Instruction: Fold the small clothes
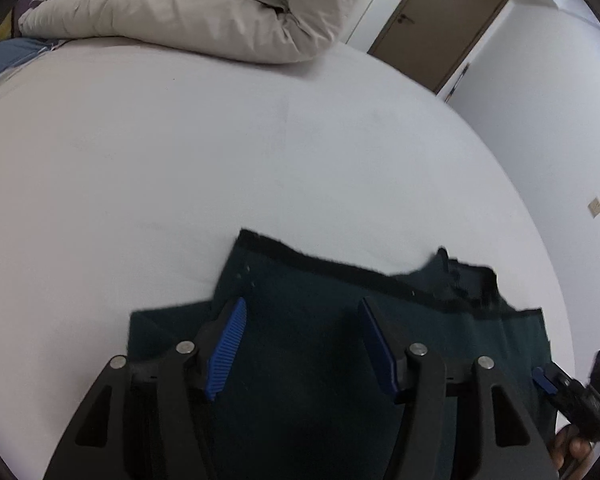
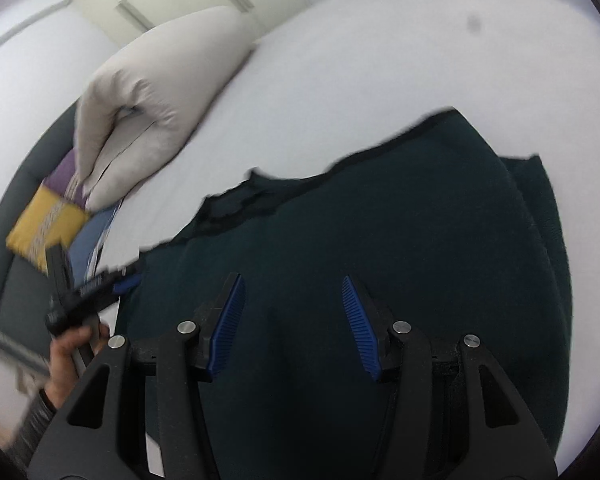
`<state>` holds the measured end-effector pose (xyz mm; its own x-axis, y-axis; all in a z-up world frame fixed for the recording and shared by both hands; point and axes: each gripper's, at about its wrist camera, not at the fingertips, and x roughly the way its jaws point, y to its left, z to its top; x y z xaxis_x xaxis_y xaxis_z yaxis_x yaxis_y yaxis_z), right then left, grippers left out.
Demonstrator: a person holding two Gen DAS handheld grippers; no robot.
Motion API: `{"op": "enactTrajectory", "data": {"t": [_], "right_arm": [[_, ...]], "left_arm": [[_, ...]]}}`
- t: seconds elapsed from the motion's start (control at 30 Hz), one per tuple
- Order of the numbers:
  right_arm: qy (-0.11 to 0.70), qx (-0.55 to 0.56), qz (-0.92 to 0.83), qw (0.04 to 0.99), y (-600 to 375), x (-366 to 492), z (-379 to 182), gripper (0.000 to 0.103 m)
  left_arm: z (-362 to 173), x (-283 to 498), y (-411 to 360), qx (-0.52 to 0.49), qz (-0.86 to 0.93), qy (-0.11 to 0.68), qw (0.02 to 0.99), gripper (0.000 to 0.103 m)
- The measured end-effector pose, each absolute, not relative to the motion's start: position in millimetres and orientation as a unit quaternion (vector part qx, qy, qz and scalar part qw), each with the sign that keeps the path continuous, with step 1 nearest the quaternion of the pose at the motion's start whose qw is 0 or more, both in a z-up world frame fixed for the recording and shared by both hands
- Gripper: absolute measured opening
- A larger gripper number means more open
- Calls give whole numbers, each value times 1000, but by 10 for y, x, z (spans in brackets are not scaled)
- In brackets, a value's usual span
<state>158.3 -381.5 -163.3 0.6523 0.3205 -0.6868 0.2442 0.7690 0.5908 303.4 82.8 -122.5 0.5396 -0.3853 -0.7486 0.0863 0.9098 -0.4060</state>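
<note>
Garment [image 1: 320, 344]: one piece, dark green, lying on the white bed sheet [image 1: 180, 168] near the bed's close edge.
Count: one garment, two tools, one folded duvet [image 1: 204, 12], one door [image 1: 444, 20].
Orientation: long axis runs side to side across the left wrist view; the black-trimmed edge [image 1: 340, 270] faces away from the camera, toward the duvet.
Appearance: mostly flat, with a matte knit look; a rumpled, bunched section sits at the right end of the trim; the trim line is uneven. Type of garment cannot be told.
Left tool [image 1: 302, 340]: jaws spread wide, blue ribbed pads [image 1: 228, 346] apart, nothing between them; it hovers over the garment's left half.
Right tool [image 2: 292, 320]: jaws spread wide, empty, over the cloth's middle.
Cross views: each tool shows at the edge of the other's camera, beside the garment.
Surroundings: duvet at the far side of the bed, well apart from the garment; yellow and purple cloth [image 2: 48, 216] beside it.
</note>
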Motion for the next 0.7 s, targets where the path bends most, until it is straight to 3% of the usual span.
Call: {"op": "enactTrajectory", "data": {"t": [0.2,0.33,0.4,0.63,0.7], "right_arm": [[356,430,1,829,-4255,1670,-1804,46],[349,417,-40,839,-4317,1577,-1756,48],[343,428,-52,835,-4371,1505,-1733,48],[335,398,-1,854,-3916,1144,-1369,50],[339,395,35,853,-3630,1123,-1341,52]], "left_arm": [[-1265,3003,1070,-213,-142,442,860,47],[-1228,2936,1200,-236,-136,437,857,47],[-1166,2887,1245,-227,-102,438,864,65],[-818,2121,1092,-161,-135,410,887,68],[-772,1870,925,-123,-145,405,894,73]]}}
